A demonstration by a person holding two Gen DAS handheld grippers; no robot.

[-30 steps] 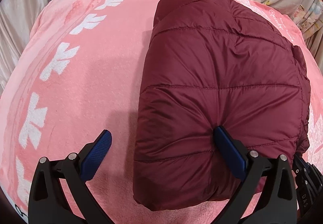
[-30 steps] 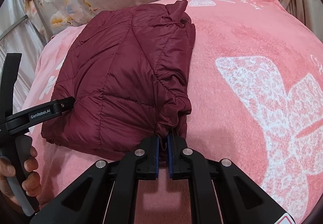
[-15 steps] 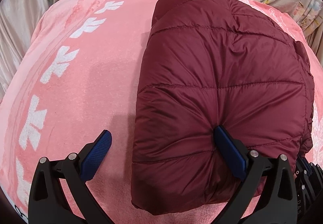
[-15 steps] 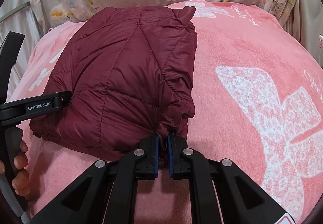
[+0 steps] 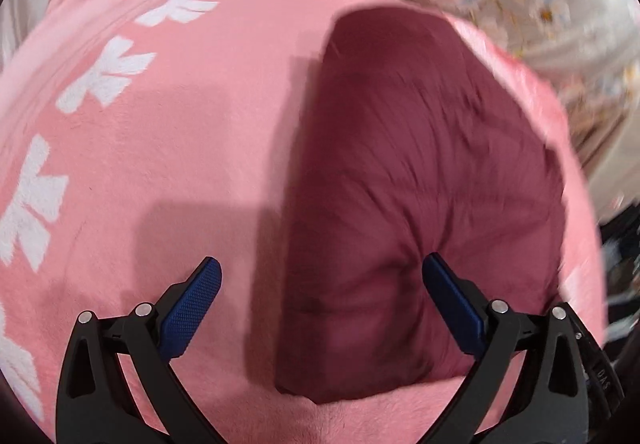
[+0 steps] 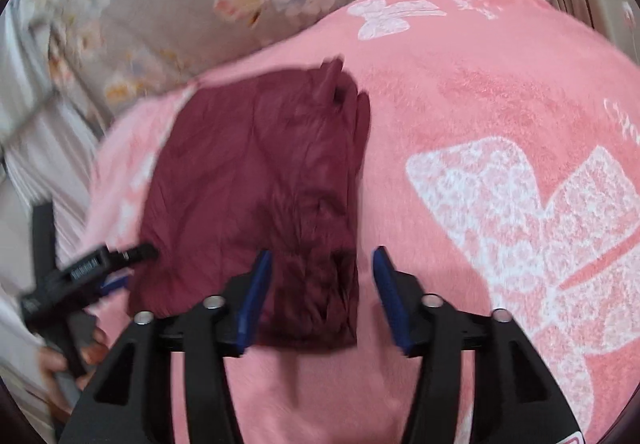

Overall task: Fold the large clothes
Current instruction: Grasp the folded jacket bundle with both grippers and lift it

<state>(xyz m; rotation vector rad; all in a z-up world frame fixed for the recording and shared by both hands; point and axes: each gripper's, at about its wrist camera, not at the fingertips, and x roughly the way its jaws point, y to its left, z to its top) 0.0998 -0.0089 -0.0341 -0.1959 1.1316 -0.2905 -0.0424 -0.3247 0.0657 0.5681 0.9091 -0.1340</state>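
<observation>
A dark red quilted jacket [image 5: 420, 196] lies folded into a thick rectangular bundle on a pink blanket [image 5: 180, 148]. My left gripper [image 5: 320, 284] is open, its jaws wide apart at the bundle's near left corner, with one blue fingertip [image 5: 444, 276] against the fabric. In the right wrist view the jacket [image 6: 256, 180] lies flat on the blanket, blurred. My right gripper [image 6: 322, 276] is open and empty, its jaws either side of the bundle's near right corner. The left gripper [image 6: 80, 276] also shows at the left of that view, held by a hand.
The pink blanket [image 6: 500, 184] has white butterfly and leaf prints and covers a bed. A grey floral sheet [image 6: 200, 4] lies beyond its far edge. Grey pleated fabric [image 6: 36, 172] hangs at the left. Both views are motion-blurred.
My right gripper has opened and let go of the jacket's hem. The bundle has dropped flat onto the blanket. Both grippers have pulled back and risen a little.
</observation>
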